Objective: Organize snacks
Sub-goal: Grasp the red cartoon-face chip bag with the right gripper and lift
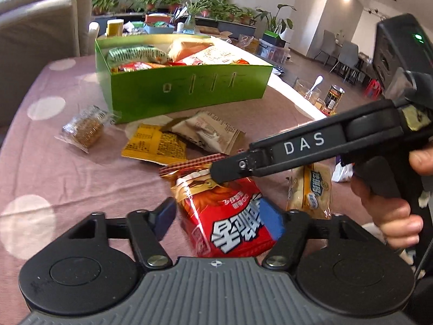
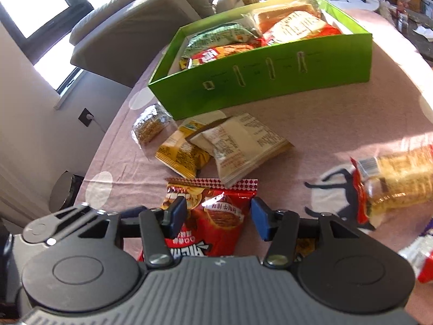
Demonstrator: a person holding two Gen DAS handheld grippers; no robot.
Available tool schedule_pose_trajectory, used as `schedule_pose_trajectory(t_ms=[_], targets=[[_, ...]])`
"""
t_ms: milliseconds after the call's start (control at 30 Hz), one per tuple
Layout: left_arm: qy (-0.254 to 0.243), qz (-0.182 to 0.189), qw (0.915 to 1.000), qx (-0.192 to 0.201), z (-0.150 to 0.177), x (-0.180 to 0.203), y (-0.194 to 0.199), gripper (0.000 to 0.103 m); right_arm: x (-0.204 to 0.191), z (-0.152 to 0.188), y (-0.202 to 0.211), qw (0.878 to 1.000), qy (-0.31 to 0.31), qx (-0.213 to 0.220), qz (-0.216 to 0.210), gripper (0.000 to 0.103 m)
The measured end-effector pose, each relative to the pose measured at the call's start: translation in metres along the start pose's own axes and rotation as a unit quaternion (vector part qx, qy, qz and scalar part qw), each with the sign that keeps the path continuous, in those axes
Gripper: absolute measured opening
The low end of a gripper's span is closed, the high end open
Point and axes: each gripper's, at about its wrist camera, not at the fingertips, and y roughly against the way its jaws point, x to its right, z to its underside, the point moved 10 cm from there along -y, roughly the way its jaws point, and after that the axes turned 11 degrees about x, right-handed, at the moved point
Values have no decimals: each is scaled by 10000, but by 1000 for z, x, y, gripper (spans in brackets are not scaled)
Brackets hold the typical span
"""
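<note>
Left wrist view: red snack packet (image 1: 224,211), glossy, white lettering, checkered top seal, lies on the pink tablecloth (image 1: 67,168) in front of the green box (image 1: 184,89). Left gripper (image 1: 216,216) straddles it; blue pads look to touch its sides, contact blurred, lower end hidden by the gripper body. Right gripper (image 1: 224,174) rests its tip on the packet top.

Right wrist view: right gripper (image 2: 219,218) half open over the same packet (image 2: 213,216), pads apart from it.
</note>
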Motion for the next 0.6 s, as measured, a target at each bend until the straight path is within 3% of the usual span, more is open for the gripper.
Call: schedule_pose_trajectory(t_ms=[333, 600], targets=[[45, -409, 9988, 279, -18, -11, -4, 51, -15, -17, -5, 9988, 225, 367, -236, 68], [-3, -504, 9983, 298, -17, -17, 17, 67, -4, -12, 12, 9996, 73, 269, -70, 68]])
